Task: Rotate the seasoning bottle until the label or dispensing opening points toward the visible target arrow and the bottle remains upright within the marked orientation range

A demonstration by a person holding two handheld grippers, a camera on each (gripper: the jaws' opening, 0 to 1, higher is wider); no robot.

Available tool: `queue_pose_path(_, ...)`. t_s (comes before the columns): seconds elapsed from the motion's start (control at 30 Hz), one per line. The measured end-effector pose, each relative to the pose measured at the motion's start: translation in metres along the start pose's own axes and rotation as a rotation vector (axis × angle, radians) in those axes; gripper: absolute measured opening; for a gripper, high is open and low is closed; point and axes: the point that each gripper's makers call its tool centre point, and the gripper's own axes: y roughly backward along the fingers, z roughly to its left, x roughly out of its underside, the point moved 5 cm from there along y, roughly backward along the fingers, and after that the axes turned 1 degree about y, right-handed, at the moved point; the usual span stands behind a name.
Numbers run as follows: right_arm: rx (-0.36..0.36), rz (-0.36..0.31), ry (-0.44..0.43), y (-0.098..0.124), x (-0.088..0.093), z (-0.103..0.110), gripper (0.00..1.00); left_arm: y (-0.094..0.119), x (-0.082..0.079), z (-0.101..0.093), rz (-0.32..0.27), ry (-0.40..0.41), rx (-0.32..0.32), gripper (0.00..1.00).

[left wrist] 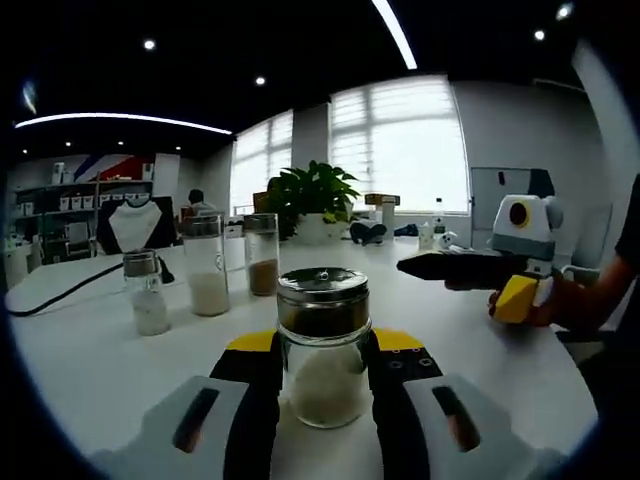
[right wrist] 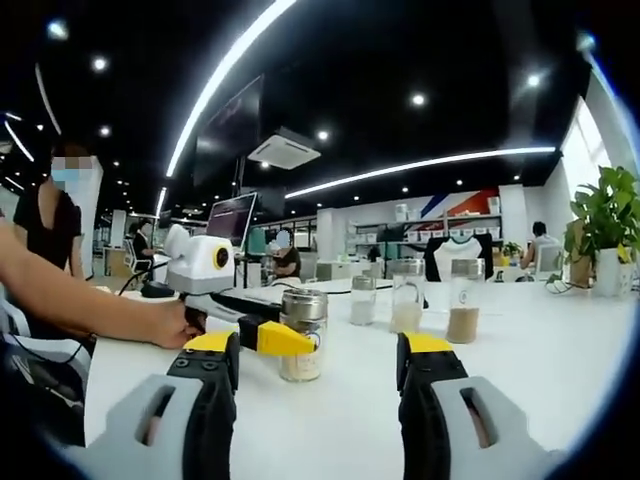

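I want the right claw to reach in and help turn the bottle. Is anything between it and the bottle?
Nothing visible. The right claw is open and faces the clear glass seasoning bottle with a metal cap across bare white table. The left claw already grips the bottle's sides.

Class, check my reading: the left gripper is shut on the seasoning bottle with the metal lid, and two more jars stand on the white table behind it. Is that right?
Not quite. Behind the seasoning bottle held by the left gripper, three more jars stand on the white table, not two. The left gripper view shows it.
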Motion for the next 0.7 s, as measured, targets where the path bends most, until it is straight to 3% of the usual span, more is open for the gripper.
queue_pose_path(0.23,-0.003,-0.033,0.022,0.000,-0.005,0.002,0.50,-0.006,0.001,-0.015,0.003,0.011,0.013,0.35)
queue_pose_path(0.43,-0.003,-0.032,0.017,-0.001,-0.004,0.001,0.49,-0.013,0.000,-0.031,0.002,0.015,0.013,0.35)
queue_pose_path(0.7,-0.017,-0.022,0.021,-0.001,-0.003,0.004,0.45,-0.015,0.001,-0.060,0.003,-0.032,0.070,0.35)
